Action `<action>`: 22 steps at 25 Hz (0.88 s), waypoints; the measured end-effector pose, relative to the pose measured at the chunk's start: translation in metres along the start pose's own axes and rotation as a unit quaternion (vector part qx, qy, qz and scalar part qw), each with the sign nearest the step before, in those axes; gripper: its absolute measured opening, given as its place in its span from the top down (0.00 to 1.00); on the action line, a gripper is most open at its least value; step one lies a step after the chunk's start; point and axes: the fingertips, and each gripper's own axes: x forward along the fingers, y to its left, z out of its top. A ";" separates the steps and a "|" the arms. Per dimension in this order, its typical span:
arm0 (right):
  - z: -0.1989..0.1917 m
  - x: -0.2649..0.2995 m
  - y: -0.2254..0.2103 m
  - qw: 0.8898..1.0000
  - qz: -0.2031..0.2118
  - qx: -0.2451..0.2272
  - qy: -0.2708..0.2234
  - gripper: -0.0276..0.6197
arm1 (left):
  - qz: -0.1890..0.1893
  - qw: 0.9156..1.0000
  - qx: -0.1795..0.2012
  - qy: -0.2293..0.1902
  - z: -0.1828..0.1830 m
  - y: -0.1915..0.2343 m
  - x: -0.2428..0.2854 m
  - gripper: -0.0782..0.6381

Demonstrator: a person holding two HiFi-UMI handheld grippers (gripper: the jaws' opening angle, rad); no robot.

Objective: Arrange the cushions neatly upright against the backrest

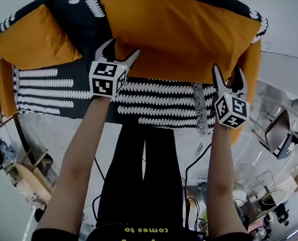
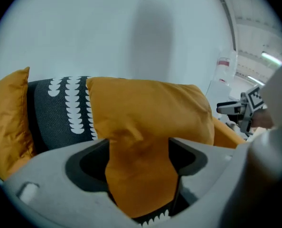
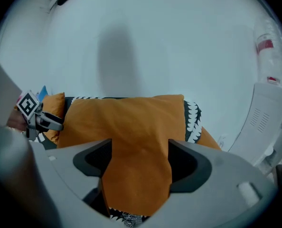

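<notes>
White wall behind, sofa under a black-and-white patterned throw [image 1: 159, 102]. The big orange fabric cushion [image 1: 179, 34] stands against the backrest at 12 o'clock. My left gripper [image 1: 121, 51] and right gripper [image 1: 228, 74] are both wide open, with the cushion's bottom edge loose between the jaws. I'd say this is the release step. Next I'd back out gently, then sort the smaller orange cushion [image 1: 31, 41] at 10 o'clock.

Large orange cushion [image 1: 181, 34], left gripper [image 1: 122, 49], right gripper [image 1: 228, 72]

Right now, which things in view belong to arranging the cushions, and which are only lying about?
Job: large orange cushion, small orange cushion, patterned sofa backrest, left gripper, right gripper.
Lying about: chair, floor cables.
</notes>
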 end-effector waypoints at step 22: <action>0.181 -0.201 0.110 0.986 0.091 0.004 -0.138 0.52 | -0.033 0.991 0.018 -0.129 0.138 -0.067 -0.205 0.37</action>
